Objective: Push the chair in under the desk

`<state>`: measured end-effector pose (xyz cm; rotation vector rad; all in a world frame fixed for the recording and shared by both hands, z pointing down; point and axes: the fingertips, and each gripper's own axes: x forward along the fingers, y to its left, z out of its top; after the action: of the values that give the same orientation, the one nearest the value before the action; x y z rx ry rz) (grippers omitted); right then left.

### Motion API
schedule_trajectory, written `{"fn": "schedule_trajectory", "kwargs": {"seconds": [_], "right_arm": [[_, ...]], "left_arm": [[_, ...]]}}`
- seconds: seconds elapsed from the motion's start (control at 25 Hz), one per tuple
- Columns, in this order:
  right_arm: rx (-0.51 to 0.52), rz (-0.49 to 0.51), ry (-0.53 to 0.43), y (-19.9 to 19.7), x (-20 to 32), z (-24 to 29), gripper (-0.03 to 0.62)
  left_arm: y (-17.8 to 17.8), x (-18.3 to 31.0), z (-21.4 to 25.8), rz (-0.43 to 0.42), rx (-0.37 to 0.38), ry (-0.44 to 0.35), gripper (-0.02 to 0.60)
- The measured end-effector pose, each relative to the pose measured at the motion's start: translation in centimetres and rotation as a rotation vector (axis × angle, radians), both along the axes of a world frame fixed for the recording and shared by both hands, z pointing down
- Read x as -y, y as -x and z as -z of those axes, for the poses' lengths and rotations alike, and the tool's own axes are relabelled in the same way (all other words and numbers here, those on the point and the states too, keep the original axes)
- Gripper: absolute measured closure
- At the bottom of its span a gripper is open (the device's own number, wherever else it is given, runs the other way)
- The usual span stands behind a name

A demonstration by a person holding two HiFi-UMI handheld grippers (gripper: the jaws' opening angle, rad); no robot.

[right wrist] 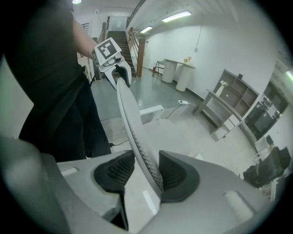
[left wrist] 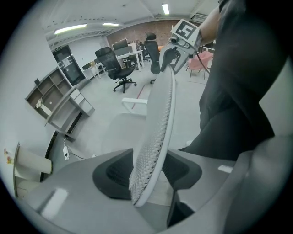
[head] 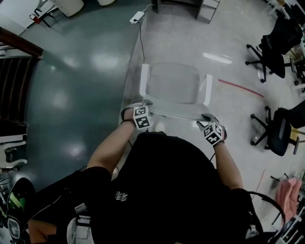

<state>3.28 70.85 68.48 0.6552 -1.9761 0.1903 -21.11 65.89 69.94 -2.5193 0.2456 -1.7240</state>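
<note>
A white mesh-back chair (head: 171,86) stands on the floor right in front of me, its seat pointing away. My left gripper (head: 138,106) grips the left end of the backrest's top edge, and my right gripper (head: 206,119) grips the right end. In the left gripper view the mesh backrest (left wrist: 160,119) runs between the dark pads of the left gripper (left wrist: 149,176), which press on it. In the right gripper view the backrest (right wrist: 128,119) sits between the pads of the right gripper (right wrist: 146,176), tight against the right pad. No desk is clearly in view.
Black office chairs (head: 276,43) (head: 279,133) stand at the right. A power strip (head: 137,17) with its cable lies on the floor ahead of the chair, near a grey shelf unit (head: 190,7). A staircase (right wrist: 116,32) rises on the left side.
</note>
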Motion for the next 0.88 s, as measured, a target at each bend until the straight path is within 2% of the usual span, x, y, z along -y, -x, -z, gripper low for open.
{"fn": "schedule_trajectory", "kwargs": {"seconds": [0.36, 0.88], "right_arm": [[-0.025, -0.064, -0.03, -0.3, 7.5, -0.2, 0.421], [-0.017, -0.1, -0.021, -3.0, 17.4, -0.5, 0.421]], "left_arm": [[-0.4, 7.5, -0.1, -0.024, -0.025, -0.027, 0.38], [-3.4, 19.1, -0.2, -0.034, -0.025, -0.064, 0.374]]}}
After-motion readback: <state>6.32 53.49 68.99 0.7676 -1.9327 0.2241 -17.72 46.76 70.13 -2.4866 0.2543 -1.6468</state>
